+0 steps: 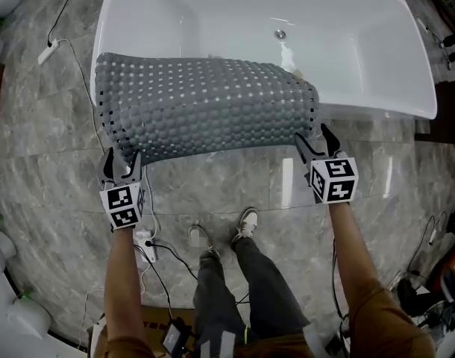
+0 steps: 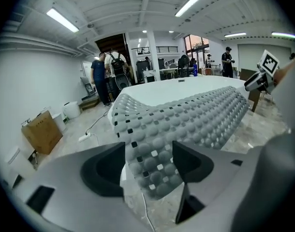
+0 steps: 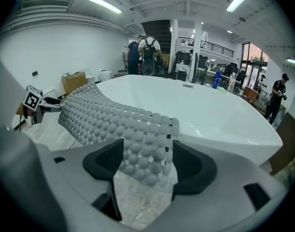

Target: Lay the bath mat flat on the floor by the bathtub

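A grey bubbled bath mat with square holes hangs stretched between my two grippers. Its far part drapes over the near rim of the white bathtub. My left gripper is shut on the mat's near left corner. My right gripper is shut on the near right corner. The mat's near edge is held above the grey marble floor. From the left gripper view the mat runs toward the right gripper; from the right gripper view it runs toward the left gripper.
The person's shoes stand on the floor just behind the mat. A power strip with cables lies near the left foot, and another cable and plug left of the tub. A cardboard box and people are farther off.
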`<action>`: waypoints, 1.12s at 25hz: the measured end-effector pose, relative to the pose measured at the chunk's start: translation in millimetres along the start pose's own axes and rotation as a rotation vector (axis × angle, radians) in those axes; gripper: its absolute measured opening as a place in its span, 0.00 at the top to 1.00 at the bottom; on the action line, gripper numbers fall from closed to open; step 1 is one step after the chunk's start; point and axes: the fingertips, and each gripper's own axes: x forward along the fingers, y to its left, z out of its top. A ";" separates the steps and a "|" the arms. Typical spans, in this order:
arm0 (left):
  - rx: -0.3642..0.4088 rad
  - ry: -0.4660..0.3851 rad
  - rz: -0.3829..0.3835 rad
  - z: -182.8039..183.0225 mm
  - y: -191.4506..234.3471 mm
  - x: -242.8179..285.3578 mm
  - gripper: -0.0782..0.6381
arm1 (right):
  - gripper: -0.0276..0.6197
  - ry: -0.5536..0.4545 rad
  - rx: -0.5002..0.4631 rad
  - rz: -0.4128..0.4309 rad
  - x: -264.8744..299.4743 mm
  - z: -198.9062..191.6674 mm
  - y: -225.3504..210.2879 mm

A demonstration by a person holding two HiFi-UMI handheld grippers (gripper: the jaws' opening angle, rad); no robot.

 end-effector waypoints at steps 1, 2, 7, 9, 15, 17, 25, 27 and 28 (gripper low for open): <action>0.003 0.008 -0.005 -3.3 -0.1 3.0 0.47 | 0.48 0.004 0.010 0.000 3.5 -2.9 -2.9; 0.009 0.014 -0.009 -6.2 -0.6 6.0 0.44 | 0.47 0.004 0.022 -0.001 6.8 -5.1 -5.6; -0.038 0.008 -0.002 -11.6 2.4 14.7 0.34 | 0.41 -0.002 0.074 -0.016 18.8 -15.4 -12.5; -0.081 0.013 -0.015 -16.4 2.9 19.4 0.30 | 0.39 0.011 0.081 -0.004 25.5 -21.3 -12.2; -0.094 0.012 -0.074 -25.1 -4.3 39.4 0.19 | 0.36 0.038 0.106 -0.018 47.8 -37.6 -20.0; -0.122 -0.002 -0.098 -26.5 -7.9 42.2 0.14 | 0.35 0.048 0.125 -0.003 52.4 -43.0 -19.5; -0.267 -0.016 -0.175 -18.5 -3.2 66.1 0.09 | 0.31 0.053 0.197 0.102 74.2 -38.0 -20.9; -0.274 -0.022 -0.176 -18.4 0.0 69.4 0.09 | 0.30 0.046 0.188 0.095 77.6 -37.1 -19.5; -0.272 -0.021 -0.179 -18.8 0.3 71.5 0.09 | 0.31 0.047 0.180 0.093 78.9 -37.6 -19.5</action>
